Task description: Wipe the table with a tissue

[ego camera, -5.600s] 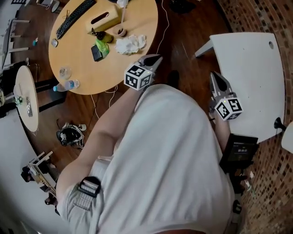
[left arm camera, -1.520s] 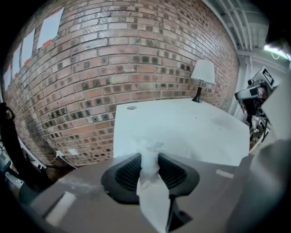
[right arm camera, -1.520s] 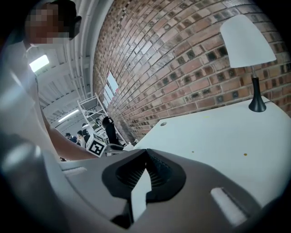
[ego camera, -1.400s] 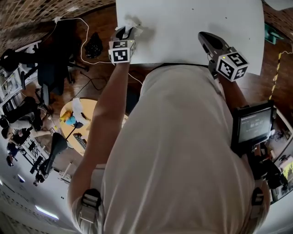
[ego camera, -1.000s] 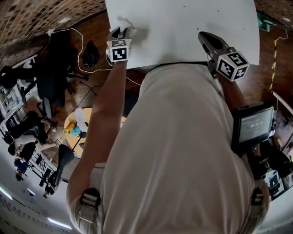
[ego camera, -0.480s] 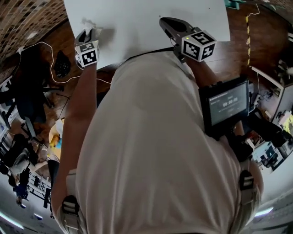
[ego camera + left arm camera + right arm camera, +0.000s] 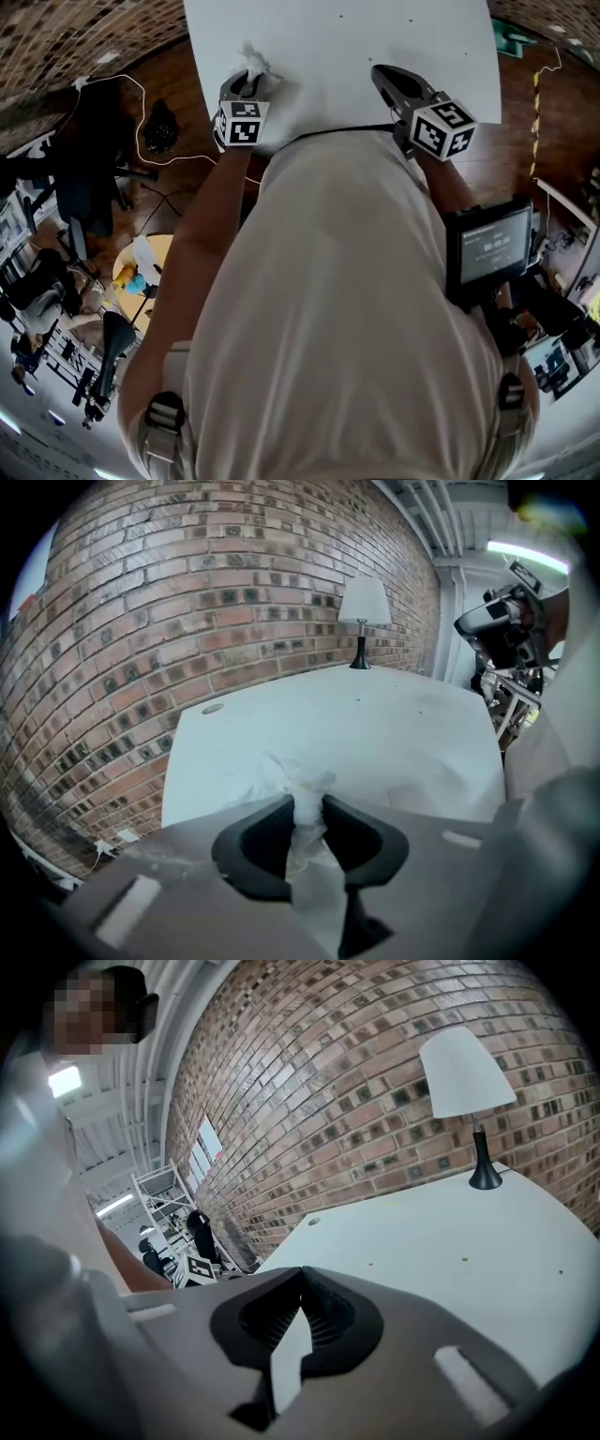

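We see the left gripper [image 7: 307,803] gripping the tissue [image 7: 281,772]: its jaws have just been closing, and the crumpled white wad is pinched between the dark pads, with a strip of it trailing back through the gap toward the camera. In the head view this gripper sits at about eleven o'clock, angled down over the near left corner of the white table [image 7: 356,42]. The bunched end of the tissue sticks out past the tips and appears to rest on the tabletop, though we cannot be sure of contact from here. The right gripper [image 7: 379,74] is at about one o'clock, over the near edge of the same table and well apart from the tissue. Its own view shows its jaws brought together at the tips with nothing between them. Each gripper carries its marker cube [image 7: 242,123] close to the person's pale shirt [image 7: 337,319]. On the table's far side, at twelve o'clock in the left gripper view, a small lamp [image 7: 364,607] with a white shade stands beside the brick wall [image 7: 187,602]. A dark screen [image 7: 492,248] hangs at three o'clock in the head view
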The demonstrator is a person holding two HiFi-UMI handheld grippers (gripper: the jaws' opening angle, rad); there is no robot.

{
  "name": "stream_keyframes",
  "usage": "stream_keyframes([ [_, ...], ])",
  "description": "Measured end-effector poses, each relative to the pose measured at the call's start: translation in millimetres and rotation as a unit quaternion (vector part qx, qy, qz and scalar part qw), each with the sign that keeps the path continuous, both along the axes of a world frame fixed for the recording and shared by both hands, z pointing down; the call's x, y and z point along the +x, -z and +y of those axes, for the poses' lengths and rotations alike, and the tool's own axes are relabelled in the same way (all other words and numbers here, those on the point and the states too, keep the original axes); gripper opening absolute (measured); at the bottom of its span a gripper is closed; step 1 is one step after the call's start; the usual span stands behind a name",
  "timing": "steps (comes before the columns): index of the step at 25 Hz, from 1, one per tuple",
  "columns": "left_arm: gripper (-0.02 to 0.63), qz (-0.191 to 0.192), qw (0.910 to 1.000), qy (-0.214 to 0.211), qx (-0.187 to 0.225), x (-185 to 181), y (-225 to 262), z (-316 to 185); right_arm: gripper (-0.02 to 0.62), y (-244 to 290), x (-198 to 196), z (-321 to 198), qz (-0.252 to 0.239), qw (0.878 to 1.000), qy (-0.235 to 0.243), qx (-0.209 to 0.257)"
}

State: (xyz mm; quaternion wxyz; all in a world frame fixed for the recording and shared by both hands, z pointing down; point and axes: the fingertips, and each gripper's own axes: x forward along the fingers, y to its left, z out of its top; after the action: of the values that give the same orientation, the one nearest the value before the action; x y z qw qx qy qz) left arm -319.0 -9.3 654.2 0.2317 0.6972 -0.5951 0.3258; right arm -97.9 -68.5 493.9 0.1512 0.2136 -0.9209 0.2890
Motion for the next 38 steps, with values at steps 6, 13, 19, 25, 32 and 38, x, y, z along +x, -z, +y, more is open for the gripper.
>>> stream_keyframes([
  [6, 0.094, 0.048, 0.9973, -0.044, -0.034, 22.6, 3.5, 8.3, 0.008, -0.4, -2.6, 0.7, -0.003, 1.0, 0.004, 0.0],
  [13, 0.097, 0.185, 0.9716, -0.126, -0.076, 90.2, 17.0, 31.1, 0.008, -0.6, 9.1, 0.8, -0.005, 1.0, -0.025, -0.002],
  [19, 0.097, 0.205, 0.9702, -0.12, -0.046, 104.1, 34.3, 19.4, 0.008, 0.1, 22.0, 7.6, -0.006, 0.999, -0.053, -0.003],
  [25, 0.097, 0.235, 0.9568, -0.171, -0.01, 90.7, 10.9, -18.2, 0.008, -9.9, 24.1, -10.8, 0.034, 0.992, -0.122, 0.018],
  [32, 0.097, 0.213, 0.9674, -0.133, -0.03, 57.4, 6.6, 6.0, 0.008, -32.1, 2.9, 1.9, 0.008, 0.994, -0.105, -0.016],
  [38, 0.098, 0.212, 0.9618, -0.172, -0.021, 96.8, 25.2, -22.3, 0.008, -25.7, 39.7, -1.7, 0.015, 0.991, -0.133, -0.007],
])
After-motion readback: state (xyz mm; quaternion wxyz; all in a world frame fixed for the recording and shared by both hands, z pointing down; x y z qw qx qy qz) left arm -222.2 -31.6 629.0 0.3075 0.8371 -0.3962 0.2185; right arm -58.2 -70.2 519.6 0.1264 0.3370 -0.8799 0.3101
